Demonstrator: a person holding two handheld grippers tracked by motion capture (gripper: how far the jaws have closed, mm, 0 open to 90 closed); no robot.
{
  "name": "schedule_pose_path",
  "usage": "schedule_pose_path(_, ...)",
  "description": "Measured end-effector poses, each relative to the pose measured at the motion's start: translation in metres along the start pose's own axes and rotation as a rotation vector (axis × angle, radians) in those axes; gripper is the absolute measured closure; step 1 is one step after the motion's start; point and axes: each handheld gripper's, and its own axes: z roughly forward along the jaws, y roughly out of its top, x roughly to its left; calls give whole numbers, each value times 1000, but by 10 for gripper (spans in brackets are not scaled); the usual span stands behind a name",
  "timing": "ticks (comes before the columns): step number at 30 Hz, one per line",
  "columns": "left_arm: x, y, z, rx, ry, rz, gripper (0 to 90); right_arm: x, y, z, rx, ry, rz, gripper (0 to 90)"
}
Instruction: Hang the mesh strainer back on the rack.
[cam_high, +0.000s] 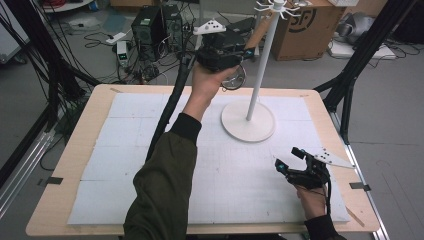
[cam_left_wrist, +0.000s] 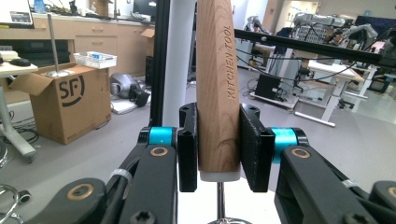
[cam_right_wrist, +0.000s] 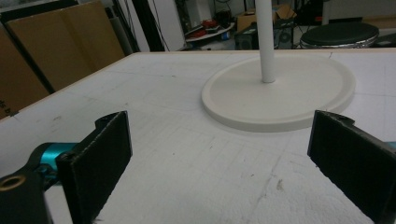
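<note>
Left claw (cam_high: 243, 56) raised beside the upper part of the white stand's pole (cam_high: 262, 65), on its left in the high view, well above the desk (cam_high: 70, 165). Jaws narrowed and clamped on the wooden handle (cam_left_wrist: 217, 93) of a kitchen utensil, both pads pressed flat against the wood near its lower end. Handle upright in the left gripper view, stamped "KITCHEN TOOL" along one edge, white collar and thin metal shank showing below the pads. Round metal wire head (cam_high: 234, 77) of the utensil hanging just under the claw, left of the pole. Handle tip angled up toward the hooked crown (cam_high: 276, 8) at the top of the stand.

Right claw (cam_high: 289, 159) low over the desk, to the near right of the stand's round base (cam_high: 248, 121), well apart from it. Jaws spread wide, nothing between the pads. Base and lower pole directly ahead in the right gripper view.

Cardboard box (cam_high: 305, 30) on the floor behind the stand. Computer tower (cam_high: 150, 27) and loose cables on the floor, left of the stand, beyond the desk's far edge.
</note>
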Motion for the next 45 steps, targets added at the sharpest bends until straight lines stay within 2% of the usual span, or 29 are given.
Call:
schedule_pose_path(7, 5, -3, 3, 11, 24, -8, 690, 0, 0, -2, -1, -3, -1, 55)
schedule_pose_path(9, 8, -5, 6, 22, 20, -26, 594, 1, 0, -2, -1, -3, 3, 55)
schedule_pose_path(11, 10, -7, 8, 32, 32, -28, 568, 1, 0, -2, -2, -4, 1, 55)
schedule_pose_path(16, 13, -10, 12, 22, 22, -50, 516, 1, 0, -2, -5, -7, -2, 55)
schedule_pose_path(20, 14, -10, 12, 4, 19, -40, 544, 1, 0, -3, -6, -8, 1, 55)
schedule_pose_path(23, 17, -7, 16, -13, 35, -34, 640, 0, 0, -3, -8, -7, 1, 55)
schedule_pose_path(27, 17, -3, 24, -3, 42, -30, 617, -1, 1, -5, -18, -9, 5, 55)
schedule_pose_path(31, 16, -1, 29, -24, 44, -33, 631, -3, 1, -6, -24, -13, 8, 55)
schedule_pose_path(37, 12, 5, 30, -42, 48, -27, 628, -2, 1, -6, -19, -8, 12, 55)
schedule_pose_path(45, 4, 17, 35, -50, 81, -5, 637, -2, 1, -7, -25, -8, 15, 55)
